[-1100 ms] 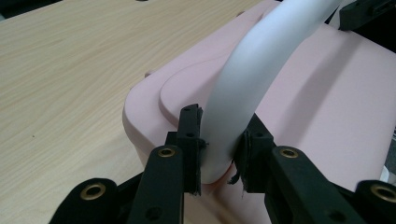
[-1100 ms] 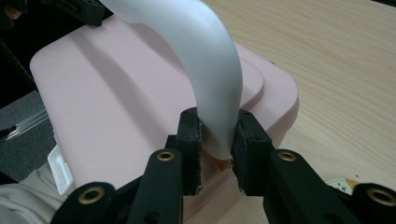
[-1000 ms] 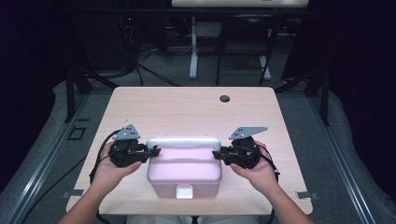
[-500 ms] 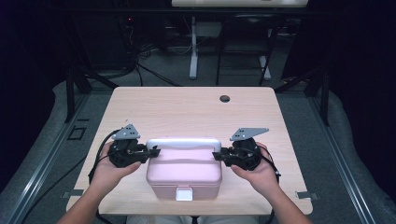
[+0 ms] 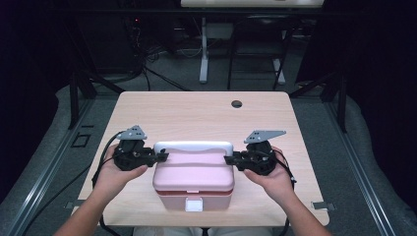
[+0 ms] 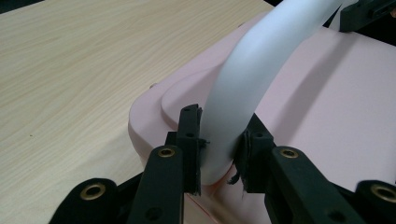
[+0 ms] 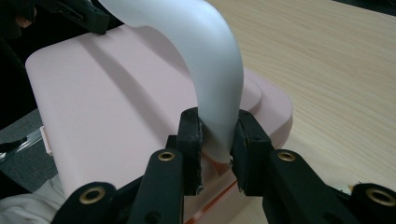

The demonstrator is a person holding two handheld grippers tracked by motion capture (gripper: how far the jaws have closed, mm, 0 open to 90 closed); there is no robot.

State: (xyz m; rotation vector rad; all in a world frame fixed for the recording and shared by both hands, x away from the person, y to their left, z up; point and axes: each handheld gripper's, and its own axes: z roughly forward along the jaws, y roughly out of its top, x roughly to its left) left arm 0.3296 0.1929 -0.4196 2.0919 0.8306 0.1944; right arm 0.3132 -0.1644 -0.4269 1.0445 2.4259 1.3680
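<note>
A pink lidded box (image 5: 193, 174) sits at the near edge of the wooden table (image 5: 196, 115), a white latch (image 5: 193, 204) on its front. Its white arched handle (image 5: 193, 146) stands up over the lid. My left gripper (image 5: 160, 156) is shut on the handle's left end, and my right gripper (image 5: 231, 160) is shut on its right end. In the left gripper view the handle (image 6: 261, 60) curves up from between the pads of the left gripper (image 6: 222, 135) over the pink lid (image 6: 327, 102). In the right gripper view the right gripper (image 7: 218, 126) clamps the handle (image 7: 205, 51) in the same way.
A dark round cable hole (image 5: 236, 104) lies near the table's far edge. Bare wood stretches beyond the box. Grey floor, cables and table legs (image 5: 203, 54) lie past the far side.
</note>
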